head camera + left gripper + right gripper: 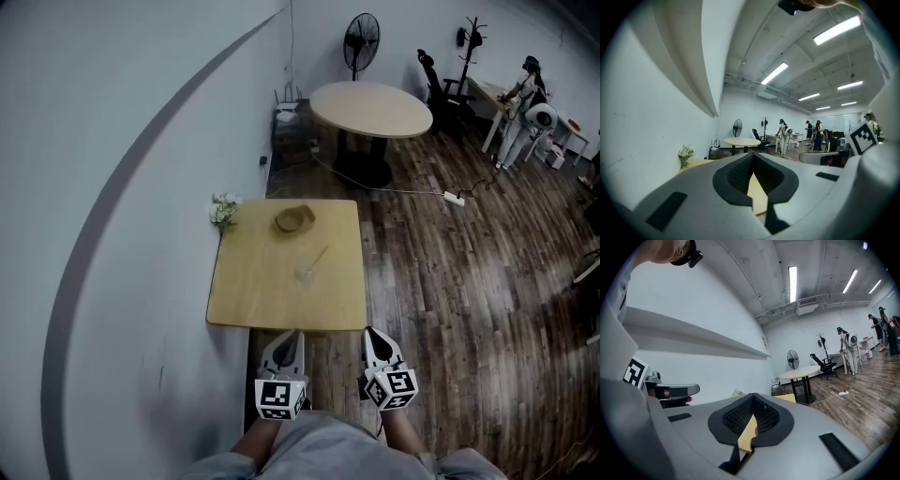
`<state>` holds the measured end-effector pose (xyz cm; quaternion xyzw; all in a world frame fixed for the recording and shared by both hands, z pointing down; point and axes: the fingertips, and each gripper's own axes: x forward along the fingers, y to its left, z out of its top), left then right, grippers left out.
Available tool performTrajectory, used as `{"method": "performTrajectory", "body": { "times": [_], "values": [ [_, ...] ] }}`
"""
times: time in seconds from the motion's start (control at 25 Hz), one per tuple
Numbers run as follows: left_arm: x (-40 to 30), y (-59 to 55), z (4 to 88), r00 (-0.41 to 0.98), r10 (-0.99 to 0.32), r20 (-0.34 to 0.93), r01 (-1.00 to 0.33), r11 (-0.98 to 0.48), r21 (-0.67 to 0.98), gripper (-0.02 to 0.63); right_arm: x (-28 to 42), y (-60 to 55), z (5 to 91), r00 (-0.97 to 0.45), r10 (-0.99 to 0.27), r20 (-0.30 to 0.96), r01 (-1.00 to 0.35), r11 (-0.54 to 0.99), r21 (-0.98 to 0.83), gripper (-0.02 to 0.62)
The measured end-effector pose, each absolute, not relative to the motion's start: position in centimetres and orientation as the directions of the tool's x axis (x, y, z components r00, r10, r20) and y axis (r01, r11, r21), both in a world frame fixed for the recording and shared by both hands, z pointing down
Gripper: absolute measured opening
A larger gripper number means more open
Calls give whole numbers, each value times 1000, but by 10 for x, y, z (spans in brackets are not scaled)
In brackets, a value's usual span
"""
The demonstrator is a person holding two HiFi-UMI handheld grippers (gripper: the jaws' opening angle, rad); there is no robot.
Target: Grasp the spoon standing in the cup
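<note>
A small clear cup [307,275] stands on the square wooden table [253,291], right of its middle. A thin spoon [319,256] stands in the cup and leans up to the right. Both grippers hang side by side just short of the table's near edge, well back from the cup. My left gripper [295,336] is shut and holds nothing. So is my right gripper [369,334]. In the left gripper view the jaws [753,155] meet at the tip, with only a sliver of tabletop showing through. The right gripper view shows my right gripper [752,397] the same way. Neither gripper view shows the cup.
A brown bowl [293,219] sits at the table's far edge and a small bunch of white flowers [225,209] at its far left corner. The wall runs along the left. Beyond stand a round table [371,108], a fan [361,42] and an office chair [441,89]. A power strip [454,198] lies on the wood floor.
</note>
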<state>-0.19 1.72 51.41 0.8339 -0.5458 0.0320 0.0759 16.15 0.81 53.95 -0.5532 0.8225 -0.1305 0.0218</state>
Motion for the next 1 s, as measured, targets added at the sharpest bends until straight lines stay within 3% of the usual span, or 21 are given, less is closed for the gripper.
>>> {"method": "performTrajectory", "body": {
  "times": [1.0],
  "values": [
    [-102, -141, 520, 413, -900, 139, -909, -397, 127, 2, 82, -154, 539, -329, -935, 133, -925, 291, -244, -2]
  ]
}}
